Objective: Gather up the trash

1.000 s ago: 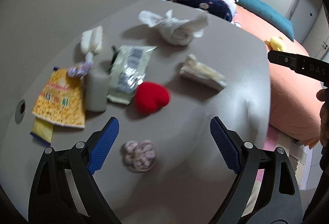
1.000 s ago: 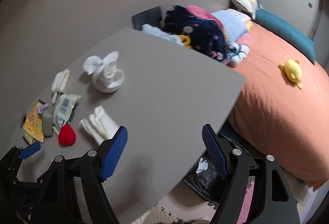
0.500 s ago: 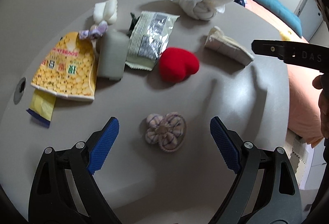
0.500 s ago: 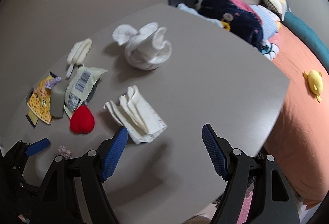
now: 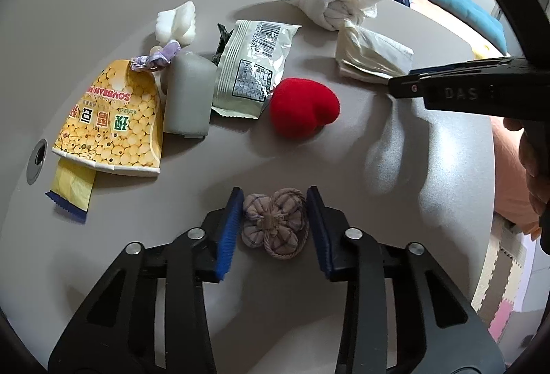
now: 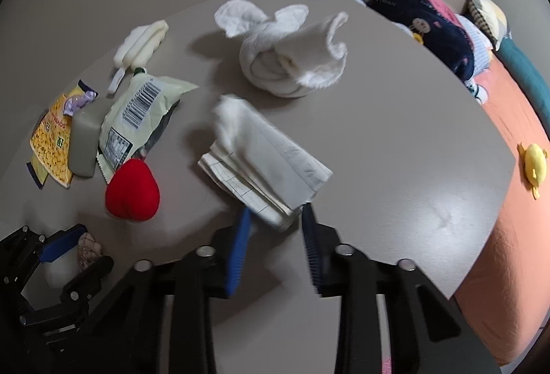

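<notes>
On the grey table (image 5: 343, 174), my left gripper (image 5: 275, 229) is closing its jaws on a small plaid fabric pouch (image 5: 273, 224), and both blue pads touch its sides. The right wrist view shows that gripper (image 6: 82, 253) and the pouch (image 6: 89, 245) at the lower left. My right gripper (image 6: 275, 229) is closing on the near corner of a folded paper (image 6: 268, 161), which is blurred. From the left wrist view its tip (image 5: 395, 87) meets the paper (image 5: 371, 54). Nearby lie a silver wrapper (image 5: 252, 68) and a yellow soybean packet (image 5: 113, 119).
A red heart plush (image 5: 302, 107), a grey block (image 5: 187, 95), a knotted white towel (image 5: 330, 4) and a white foam piece (image 5: 177, 21) also lie on the table. An orange bed (image 6: 508, 202) with a yellow toy (image 6: 534, 164) runs along its right edge.
Both pairs of jaws have narrowed. The left gripper sank and closed in on the plaid pouch. The right gripper came down and forward to the folded paper's corner.
</notes>
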A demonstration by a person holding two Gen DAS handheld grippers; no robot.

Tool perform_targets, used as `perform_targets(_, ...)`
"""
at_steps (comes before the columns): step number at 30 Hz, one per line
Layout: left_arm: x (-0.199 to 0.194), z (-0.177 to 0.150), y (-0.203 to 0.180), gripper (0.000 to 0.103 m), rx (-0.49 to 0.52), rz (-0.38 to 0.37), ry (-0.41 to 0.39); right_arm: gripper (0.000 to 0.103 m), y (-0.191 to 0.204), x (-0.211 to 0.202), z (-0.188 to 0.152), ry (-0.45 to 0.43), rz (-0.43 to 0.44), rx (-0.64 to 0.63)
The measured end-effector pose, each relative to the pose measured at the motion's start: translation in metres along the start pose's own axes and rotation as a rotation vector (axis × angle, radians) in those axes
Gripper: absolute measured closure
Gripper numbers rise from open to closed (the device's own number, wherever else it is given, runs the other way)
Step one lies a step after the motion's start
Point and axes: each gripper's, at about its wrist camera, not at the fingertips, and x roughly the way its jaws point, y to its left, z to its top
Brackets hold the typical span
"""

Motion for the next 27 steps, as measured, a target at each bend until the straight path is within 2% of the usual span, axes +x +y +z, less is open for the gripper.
perform_targets(1,0.000,0.000,-0.001,0.072,-0.001,-0.001,-0.002,0.087,0.000,-0.001,0.000,-0.008,0.002,-0.002)
perform_targets(4,-0.001,0.000,0.000,0.078,0.001,0.001,-0.004,0.103,0.000,-0.003,0.000,-0.013,0.030,-0.003)
perform_targets(7,-0.002,0.001,-0.002,0.082,-0.001,-0.009,-0.005,0.103,0.000,-0.012,-0.002,-0.035,0.056,0.004)
perform_targets(16,-0.020,0.017,-0.012,0.082,0.011,-0.026,-0.053,0.103,-0.012,-0.050,0.001,-0.095,0.103,0.031)
perform_targets(26,-0.021,0.017,-0.008,0.082,-0.008,-0.042,-0.055,0.102,-0.022,-0.032,0.019,-0.046,0.051,0.020)
perform_targets(27,-0.021,0.017,-0.007,0.082,-0.008,-0.043,-0.056,0.095,-0.024,-0.030,0.020,-0.042,0.047,0.025)
